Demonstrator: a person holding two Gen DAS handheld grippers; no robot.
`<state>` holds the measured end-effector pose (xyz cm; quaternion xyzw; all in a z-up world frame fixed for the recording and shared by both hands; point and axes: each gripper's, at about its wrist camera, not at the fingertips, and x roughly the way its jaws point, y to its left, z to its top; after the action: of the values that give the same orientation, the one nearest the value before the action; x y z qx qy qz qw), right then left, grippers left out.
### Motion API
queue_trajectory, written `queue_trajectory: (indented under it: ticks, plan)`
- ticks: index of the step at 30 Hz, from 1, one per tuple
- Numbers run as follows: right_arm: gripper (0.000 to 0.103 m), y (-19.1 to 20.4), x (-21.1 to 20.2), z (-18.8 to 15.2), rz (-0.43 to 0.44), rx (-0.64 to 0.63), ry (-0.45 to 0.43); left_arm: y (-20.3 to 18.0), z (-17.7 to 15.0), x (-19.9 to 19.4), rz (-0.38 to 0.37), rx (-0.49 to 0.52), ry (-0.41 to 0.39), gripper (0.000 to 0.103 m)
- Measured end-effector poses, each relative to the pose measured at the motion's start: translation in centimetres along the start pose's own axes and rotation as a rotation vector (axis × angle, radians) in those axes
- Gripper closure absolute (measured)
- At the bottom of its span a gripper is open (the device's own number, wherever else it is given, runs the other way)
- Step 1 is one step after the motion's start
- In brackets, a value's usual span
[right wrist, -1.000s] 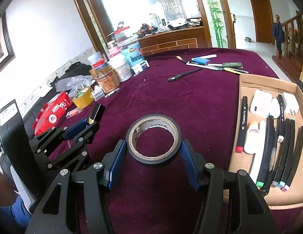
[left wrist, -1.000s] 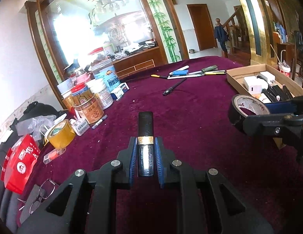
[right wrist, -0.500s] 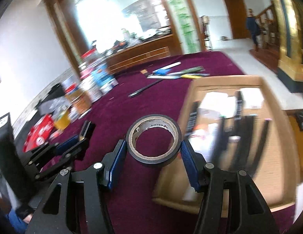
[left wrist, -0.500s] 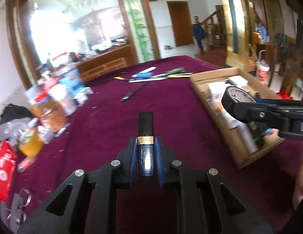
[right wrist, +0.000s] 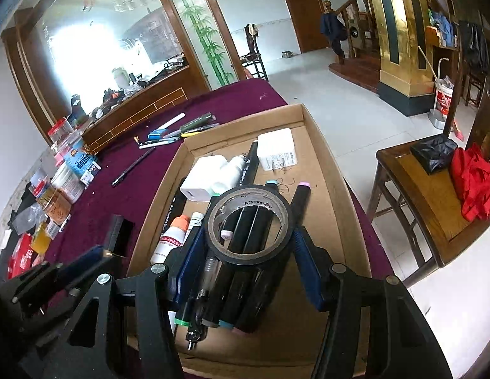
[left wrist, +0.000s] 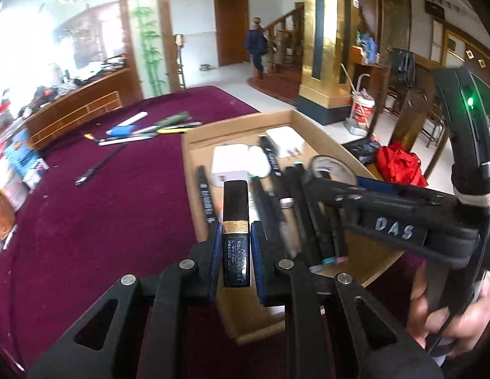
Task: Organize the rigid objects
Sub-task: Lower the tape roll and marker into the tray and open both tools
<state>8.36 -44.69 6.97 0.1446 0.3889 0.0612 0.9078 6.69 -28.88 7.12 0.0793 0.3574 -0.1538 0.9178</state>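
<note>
Left gripper [left wrist: 235, 246] clenched on black lipstick tube [left wrist: 235, 221] (gold band); right gripper [right wrist: 248, 246] grasping tape roll [right wrist: 248, 224] above cardboard box [right wrist: 327, 170] of markers

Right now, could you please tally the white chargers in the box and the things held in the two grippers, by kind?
White chargers: 2
Tape roll: 1
Black tube with gold band: 1
Total: 4

black lipstick tube [left wrist: 235, 218], gold band at mid-length, pointing away, held above cardboard box [right wrist: 330, 170] near its left wall | black tape roll [right wrist: 248, 225], hole facing up, tilted, held over markers [right wrist: 245, 284] lying lengthwise mid-box, toward near edge
</note>
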Motion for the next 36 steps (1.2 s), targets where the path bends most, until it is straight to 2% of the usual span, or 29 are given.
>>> queue_trajectory:
  ticks: [6,17,23,36]
  plan:
    - [0.051,-0.3,0.8,-0.1,-0.012,-0.001,0.025,-1.6,0.1,1.6,-0.028,0.01,0.026,0.088]
    - [0.051,0.8,1.6,-0.3,-0.075,-0.063,0.029,-1.9,-0.6,3.6,-0.038,0.014,0.063,0.088]
    - [0.051,1.6,2.2,-0.7,-0.118,-0.118,0.043,-2.0,-1.0,3.3,-0.03,0.026,0.042,0.088]
    - [0.051,1.8,2.1,-0.9,-0.136,-0.135,0.042,-2.3,-1.4,3.2,-0.002,0.055,0.012,0.088]
